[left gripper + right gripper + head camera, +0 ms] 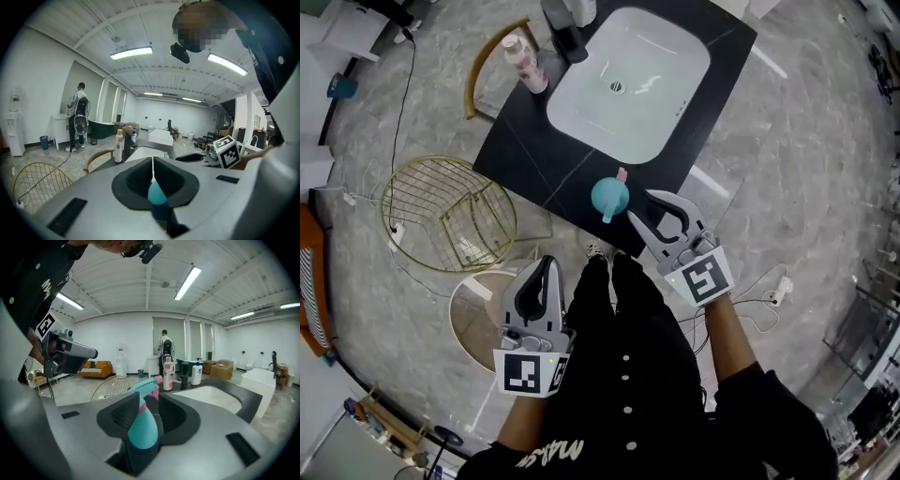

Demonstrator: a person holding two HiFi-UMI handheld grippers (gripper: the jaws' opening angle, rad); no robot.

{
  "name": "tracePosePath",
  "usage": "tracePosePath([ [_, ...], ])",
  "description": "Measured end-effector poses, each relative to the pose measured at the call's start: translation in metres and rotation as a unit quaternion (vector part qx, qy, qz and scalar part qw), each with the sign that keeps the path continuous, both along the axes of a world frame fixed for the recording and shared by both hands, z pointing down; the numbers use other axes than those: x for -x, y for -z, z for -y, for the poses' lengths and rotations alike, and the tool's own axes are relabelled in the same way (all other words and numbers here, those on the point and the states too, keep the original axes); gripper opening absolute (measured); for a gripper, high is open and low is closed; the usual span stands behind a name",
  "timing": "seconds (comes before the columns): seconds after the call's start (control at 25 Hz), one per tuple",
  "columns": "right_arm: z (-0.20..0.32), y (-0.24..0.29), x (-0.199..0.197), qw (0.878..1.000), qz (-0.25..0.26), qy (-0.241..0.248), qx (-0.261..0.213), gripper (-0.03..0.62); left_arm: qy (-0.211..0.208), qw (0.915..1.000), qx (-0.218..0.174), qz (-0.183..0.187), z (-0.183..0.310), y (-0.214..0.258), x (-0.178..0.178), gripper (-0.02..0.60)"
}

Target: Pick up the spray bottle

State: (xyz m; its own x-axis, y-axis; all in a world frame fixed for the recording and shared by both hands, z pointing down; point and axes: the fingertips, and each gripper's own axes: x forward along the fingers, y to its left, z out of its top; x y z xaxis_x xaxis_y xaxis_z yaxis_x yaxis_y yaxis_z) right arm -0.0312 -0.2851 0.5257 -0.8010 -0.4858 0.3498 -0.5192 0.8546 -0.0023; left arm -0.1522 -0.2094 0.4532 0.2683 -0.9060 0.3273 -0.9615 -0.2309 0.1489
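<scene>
A teal spray bottle (pixel 609 199) with a pink nozzle stands at the near edge of the black counter (pixel 525 155). My right gripper (pixel 639 206) sits just beside it at counter height, jaws apart and pointing at it. In the right gripper view the spray bottle (pixel 142 427) stands in the gap of the right gripper (pixel 149 398), and the pads do not press on it. My left gripper (pixel 548 262) hangs lower, off the counter's corner, with its jaws shut and empty. Through the left gripper (pixel 153 161) a bit of the teal spray bottle (pixel 157 195) shows.
A white sink basin (pixel 628 80) is set in the counter, with a pink-white bottle (pixel 525 61) and a dark dispenser (pixel 569 39) at its far corner. A gold wire chair (pixel 450 211) and a round glass table (pixel 478 314) stand left. A person (pixel 78 117) stands far off.
</scene>
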Motion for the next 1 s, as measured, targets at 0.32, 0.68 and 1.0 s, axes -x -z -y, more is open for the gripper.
tracePosePath([
  [0.32, -0.01, -0.041, 0.033, 0.997, -0.015, 0.08, -0.007, 0.19, 0.018, 0.9987, 0.047, 0.001, -0.013, -0.046, 0.001, 0.017],
  [0.68, -0.005, -0.042, 0.049, 0.995, 0.015, 0.099, -0.025, 0.143, 0.039, 0.9956, 0.085, 0.011, -0.032, -0.073, 0.008, 0.017],
  [1.0, 0.004, -0.033, 0.052, 0.996, 0.014, 0.09, -0.027, 0.133, 0.048, 0.9961, 0.072, 0.013, -0.025, -0.063, 0.012, 0.017],
])
